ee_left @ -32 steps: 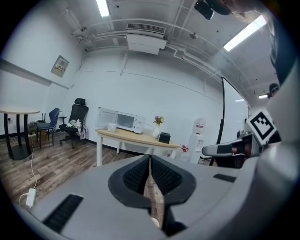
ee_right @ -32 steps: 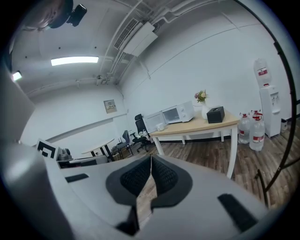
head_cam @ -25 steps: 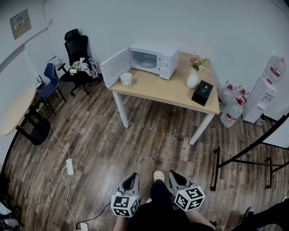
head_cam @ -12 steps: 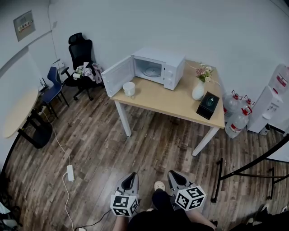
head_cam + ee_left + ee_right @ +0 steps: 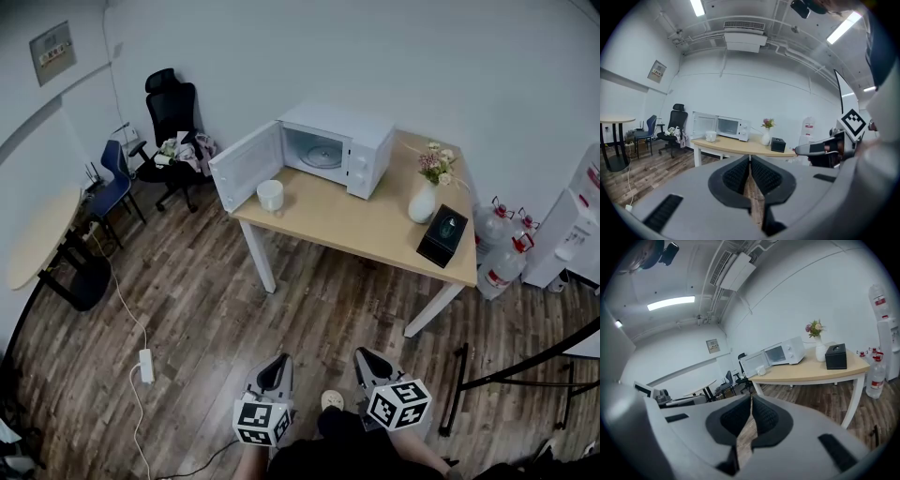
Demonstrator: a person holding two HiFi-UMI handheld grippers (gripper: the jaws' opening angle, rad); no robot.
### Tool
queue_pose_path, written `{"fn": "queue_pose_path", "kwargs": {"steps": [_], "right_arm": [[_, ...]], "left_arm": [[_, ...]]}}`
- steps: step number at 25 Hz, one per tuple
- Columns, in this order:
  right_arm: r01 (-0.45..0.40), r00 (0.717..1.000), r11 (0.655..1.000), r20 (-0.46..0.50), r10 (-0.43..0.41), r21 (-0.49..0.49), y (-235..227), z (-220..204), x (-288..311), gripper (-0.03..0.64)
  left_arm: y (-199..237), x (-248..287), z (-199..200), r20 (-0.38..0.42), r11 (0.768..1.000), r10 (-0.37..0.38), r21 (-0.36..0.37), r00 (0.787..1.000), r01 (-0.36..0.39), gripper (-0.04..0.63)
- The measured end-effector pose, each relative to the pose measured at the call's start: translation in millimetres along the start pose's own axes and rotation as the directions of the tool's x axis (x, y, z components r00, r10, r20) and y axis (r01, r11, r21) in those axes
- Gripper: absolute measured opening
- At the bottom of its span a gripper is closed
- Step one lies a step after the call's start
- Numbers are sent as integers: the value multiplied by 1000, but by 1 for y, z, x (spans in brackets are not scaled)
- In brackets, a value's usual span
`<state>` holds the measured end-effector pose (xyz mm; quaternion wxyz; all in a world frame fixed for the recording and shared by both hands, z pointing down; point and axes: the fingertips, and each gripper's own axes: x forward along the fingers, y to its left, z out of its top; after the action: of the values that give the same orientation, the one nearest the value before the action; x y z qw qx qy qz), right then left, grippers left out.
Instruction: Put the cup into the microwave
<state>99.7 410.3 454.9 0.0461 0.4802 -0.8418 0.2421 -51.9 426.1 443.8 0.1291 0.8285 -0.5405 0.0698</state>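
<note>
Beside left gripper [image 5: 277,362], right gripper [image 5: 366,357] points toward table [image 5: 375,223].

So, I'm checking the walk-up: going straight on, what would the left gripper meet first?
Probably the near edge of the table, between microwave and vase. Only open floor lies before it, though depth is unclear.

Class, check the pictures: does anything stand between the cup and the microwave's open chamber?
Nothing visible does. The cup stands on the table beside the open door, with only bare tabletop between it and the chamber of the microwave.
</note>
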Motion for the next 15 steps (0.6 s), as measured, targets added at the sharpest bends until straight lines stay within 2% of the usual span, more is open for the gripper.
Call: {"fn": "queue_pose_path", "kwargs": {"steps": [3,7,15], "right_arm": [[-2,1000,1000,-7,2,9,-14,7,15,-5],[-14,1000,1000,-13,15,17,-25,19,37,-5],[-34,999,999,-31,35,34,-53,34,67,-5]], "left_arm": [[0,18,15,17,1000,0,18,1000,-1,14],[5,37,33,40,1000,19,1,999,-19,14],[18,80,33,13,999,53,-16,999,-52,14]]}}
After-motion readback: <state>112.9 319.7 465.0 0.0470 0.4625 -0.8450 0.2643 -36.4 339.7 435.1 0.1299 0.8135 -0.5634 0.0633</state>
